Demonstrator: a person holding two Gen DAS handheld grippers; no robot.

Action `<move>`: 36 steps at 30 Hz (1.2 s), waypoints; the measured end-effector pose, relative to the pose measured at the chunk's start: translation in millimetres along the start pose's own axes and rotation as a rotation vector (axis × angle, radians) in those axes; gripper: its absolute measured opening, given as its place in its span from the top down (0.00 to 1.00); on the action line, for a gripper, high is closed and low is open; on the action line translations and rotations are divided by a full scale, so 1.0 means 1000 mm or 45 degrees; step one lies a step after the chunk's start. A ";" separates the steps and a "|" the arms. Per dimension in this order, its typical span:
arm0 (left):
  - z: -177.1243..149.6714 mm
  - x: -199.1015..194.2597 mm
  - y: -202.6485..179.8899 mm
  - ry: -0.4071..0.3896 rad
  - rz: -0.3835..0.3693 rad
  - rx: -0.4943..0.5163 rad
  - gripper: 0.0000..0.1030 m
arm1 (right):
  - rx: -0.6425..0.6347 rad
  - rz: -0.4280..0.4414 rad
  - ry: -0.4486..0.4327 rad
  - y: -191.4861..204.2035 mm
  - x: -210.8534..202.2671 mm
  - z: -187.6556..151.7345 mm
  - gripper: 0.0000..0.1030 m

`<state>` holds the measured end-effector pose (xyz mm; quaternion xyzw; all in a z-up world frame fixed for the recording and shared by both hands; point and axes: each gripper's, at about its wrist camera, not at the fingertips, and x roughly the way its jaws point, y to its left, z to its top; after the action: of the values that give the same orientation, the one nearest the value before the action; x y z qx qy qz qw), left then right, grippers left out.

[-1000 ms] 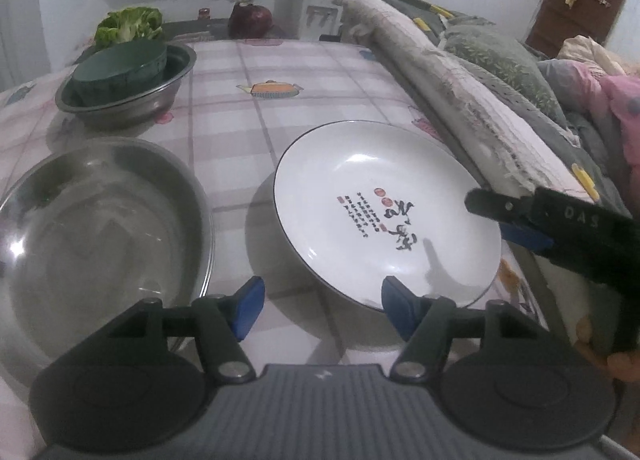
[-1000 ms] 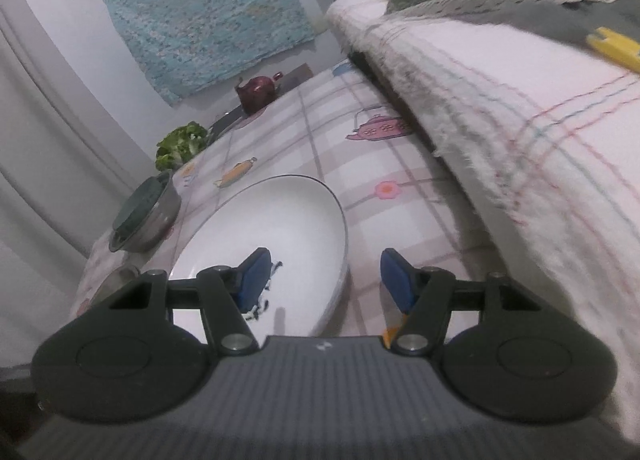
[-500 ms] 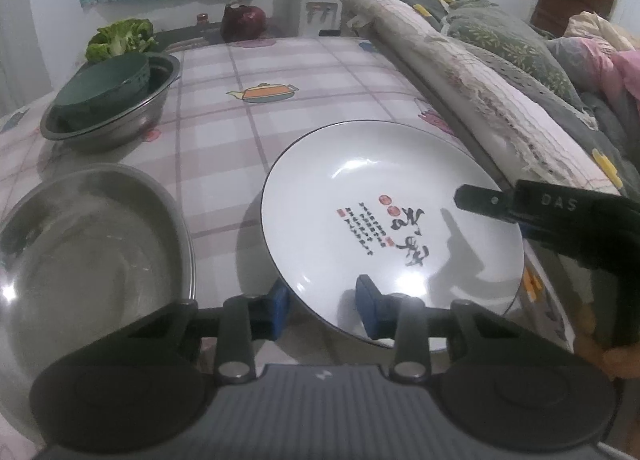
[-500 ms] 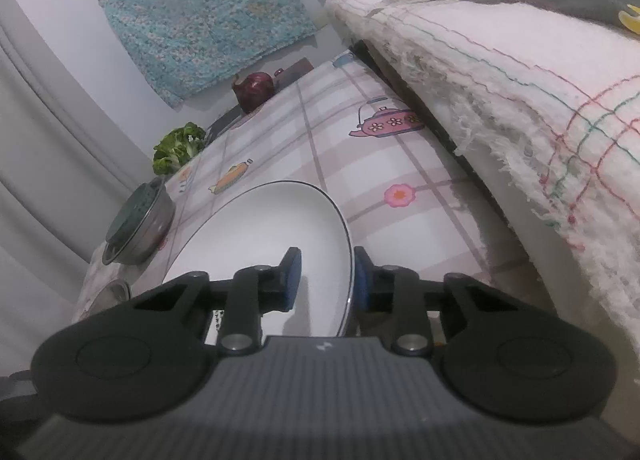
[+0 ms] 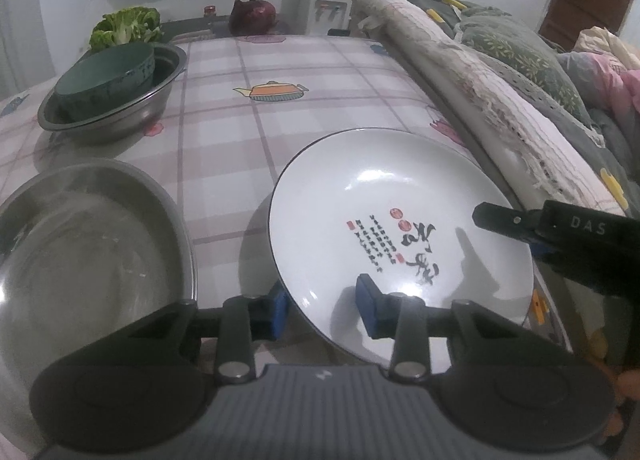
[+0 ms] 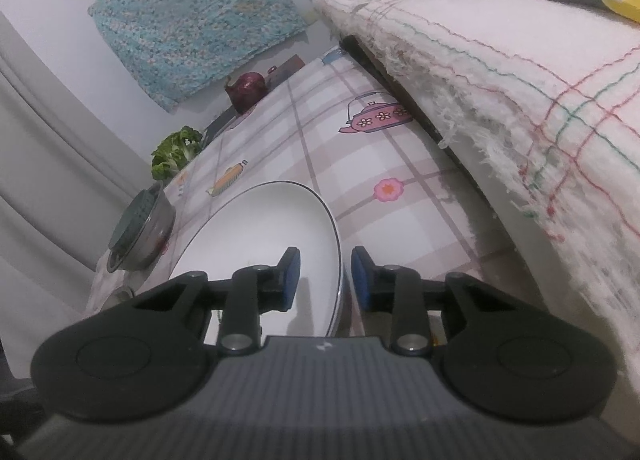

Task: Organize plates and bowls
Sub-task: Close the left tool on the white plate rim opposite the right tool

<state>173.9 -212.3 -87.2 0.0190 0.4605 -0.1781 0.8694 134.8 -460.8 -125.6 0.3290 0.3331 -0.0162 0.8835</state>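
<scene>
My left gripper [image 5: 322,310] fingers pinch white plate [image 5: 400,216] rim at 7 o'clock | my right gripper [image 6: 320,276] fingers pinch rim at 3 o'clock | steel basin [image 5: 80,244] at 9 o'clock on tabletop [image 5: 224,148]

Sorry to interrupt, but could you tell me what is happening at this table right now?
A person is tidying dishes with a handheld claw in each hand. Both claws have just been closing on opposite edges of the white plate with calligraphy: the left claw straddles its near rim, the right claw its right rim. The plate lies on the checked tablecloth, beside an empty steel basin. Farther back, a green bowl sits upside down in a second steel basin.
</scene>
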 end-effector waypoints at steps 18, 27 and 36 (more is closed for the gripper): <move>-0.001 -0.001 -0.005 0.003 0.007 0.043 0.59 | -0.059 0.026 0.032 0.004 0.000 0.002 0.71; -0.030 -0.022 -0.009 0.031 -0.018 0.084 0.59 | -0.043 0.024 0.074 -0.001 -0.032 -0.022 0.71; -0.067 -0.051 -0.010 0.036 -0.040 0.109 0.60 | -0.067 0.011 0.082 0.002 -0.057 -0.048 0.69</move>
<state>91.0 -193.4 -83.0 0.0513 0.4648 -0.2110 0.8584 62.9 -441.4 -116.9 0.3075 0.3602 0.0070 0.8807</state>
